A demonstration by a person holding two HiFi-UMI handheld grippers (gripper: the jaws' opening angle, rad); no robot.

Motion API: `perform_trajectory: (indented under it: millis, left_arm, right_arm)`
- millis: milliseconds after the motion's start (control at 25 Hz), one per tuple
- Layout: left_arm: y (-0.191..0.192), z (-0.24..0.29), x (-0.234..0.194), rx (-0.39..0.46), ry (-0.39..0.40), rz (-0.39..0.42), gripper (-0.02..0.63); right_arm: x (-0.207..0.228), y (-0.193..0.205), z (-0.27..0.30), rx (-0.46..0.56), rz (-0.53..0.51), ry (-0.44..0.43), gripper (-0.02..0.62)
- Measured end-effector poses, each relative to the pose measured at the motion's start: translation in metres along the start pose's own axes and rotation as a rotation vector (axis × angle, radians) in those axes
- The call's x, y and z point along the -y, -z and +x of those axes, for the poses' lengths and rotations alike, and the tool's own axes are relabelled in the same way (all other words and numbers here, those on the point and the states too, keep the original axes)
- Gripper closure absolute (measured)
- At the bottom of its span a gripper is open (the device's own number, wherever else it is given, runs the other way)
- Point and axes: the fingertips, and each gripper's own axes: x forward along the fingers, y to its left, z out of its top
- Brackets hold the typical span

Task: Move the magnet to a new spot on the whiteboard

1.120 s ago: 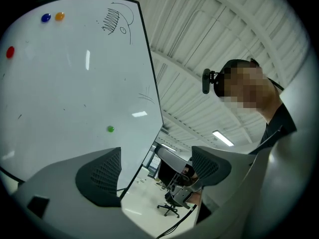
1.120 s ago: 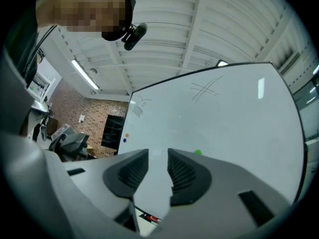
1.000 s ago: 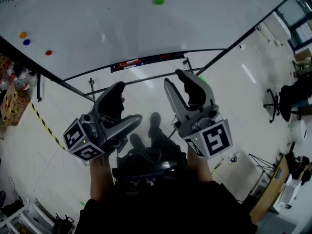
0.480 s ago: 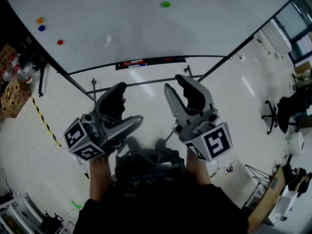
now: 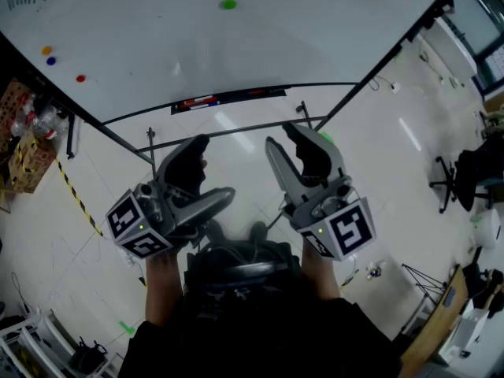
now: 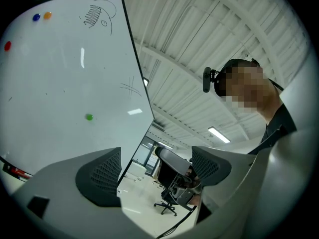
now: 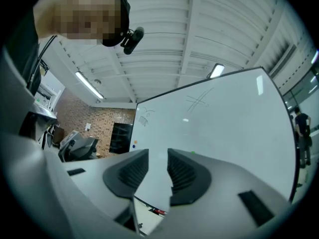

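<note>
A green magnet [image 5: 228, 4] sticks high on the whiteboard [image 5: 157, 38], far above both grippers. The left gripper view also has the green magnet [image 6: 88, 117], out on the board beyond the jaws. My left gripper [image 5: 206, 172] is held low in front of me, open, with nothing between its fingers [image 6: 107, 168]. My right gripper [image 5: 283, 132] stands beside it, pointing up at the board, open and empty; its pads [image 7: 182, 171] keep a narrow gap. Both are well short of the board.
Orange [image 5: 46, 50], blue [image 5: 51, 60] and red [image 5: 79, 78] magnets sit at the board's left. A marker tray [image 5: 228, 98] runs along its lower edge, above the stand's bars [image 5: 236, 128]. An office chair [image 5: 461, 172] is at the right, boxes [image 5: 24, 156] at the left.
Both grippers keep the same stance. The head view has swung slightly, so the board and green magnet sit further left in it than half a second ago.
</note>
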Motion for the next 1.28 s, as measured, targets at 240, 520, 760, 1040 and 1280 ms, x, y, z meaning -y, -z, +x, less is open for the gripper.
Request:
perform_trajectory:
  millis: [240,520,760,1040,1280]
  left_arm:
    - [0.013,0.027,0.007,-0.013,-0.009,0.008,0.172]
    - [0.020,0.041,0.005,-0.031,-0.025,0.006,0.172]
    - [0.022,0.044,0.004,-0.033,-0.032,0.002,0.172]
    - [0.022,0.043,0.004,-0.032,-0.022,0.002,0.171]
    - [0.022,0.041,0.003,-0.025,-0.015,-0.005,0.172]
  right_arm:
    - [0.021,0.000,-0.017,0.024,0.011,-0.009,0.459]
    - [0.031,0.006,-0.020,0.028,0.032,-0.031,0.477]
    - [0.032,0.008,-0.019,0.024,0.032,-0.049,0.502]
    - [0.026,0.005,-0.018,0.021,0.008,-0.062,0.531]
    - [0.023,0.005,-0.018,0.012,-0.006,-0.063,0.538]
